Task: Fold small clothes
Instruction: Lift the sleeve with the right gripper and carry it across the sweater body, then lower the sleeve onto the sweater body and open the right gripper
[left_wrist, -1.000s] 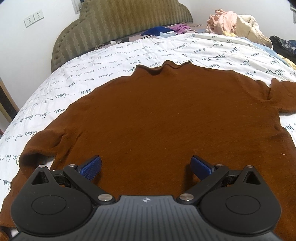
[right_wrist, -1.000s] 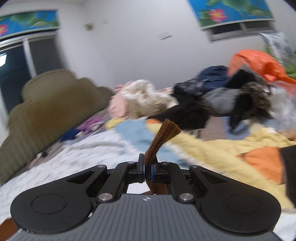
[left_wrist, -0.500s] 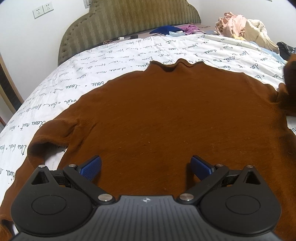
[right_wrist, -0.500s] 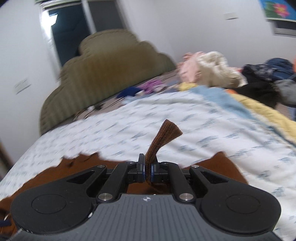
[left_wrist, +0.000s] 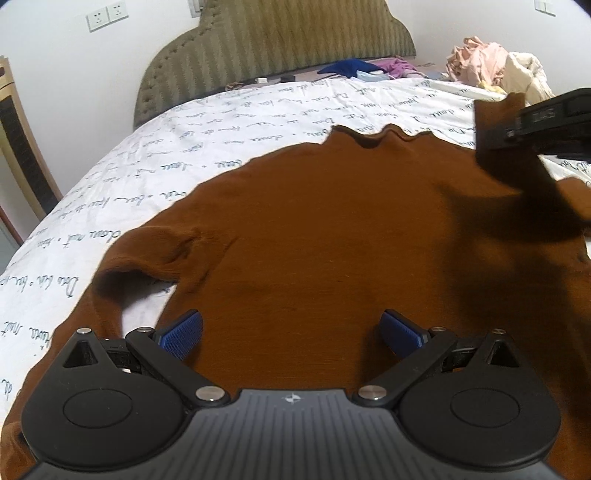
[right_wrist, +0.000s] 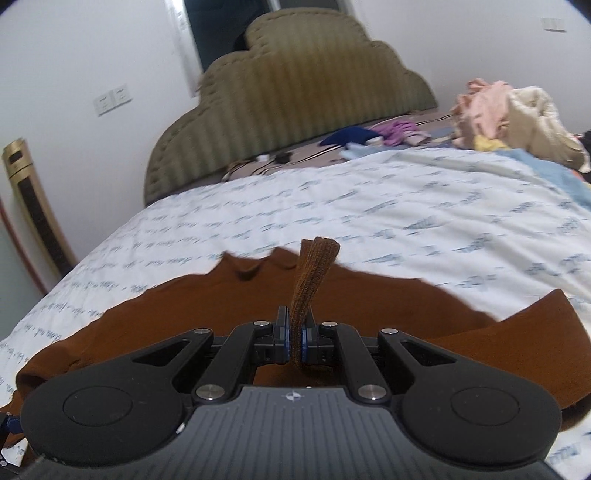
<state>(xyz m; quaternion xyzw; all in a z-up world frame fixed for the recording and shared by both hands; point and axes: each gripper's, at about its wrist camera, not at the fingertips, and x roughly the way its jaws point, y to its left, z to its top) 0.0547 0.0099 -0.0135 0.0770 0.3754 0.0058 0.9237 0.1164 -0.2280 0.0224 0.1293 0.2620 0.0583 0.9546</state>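
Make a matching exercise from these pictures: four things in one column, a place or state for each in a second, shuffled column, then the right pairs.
Things:
1. left claw
2. right claw
3. brown sweater
4. pile of pale clothes

Places or states:
A. shut on a ribbed sleeve cuff
B. heaped at the far right of the bed
C. open over the sweater's body
D. spread flat on the white script-printed bedspread

Pairs: 1-C, 2-A, 3-D, 4-B
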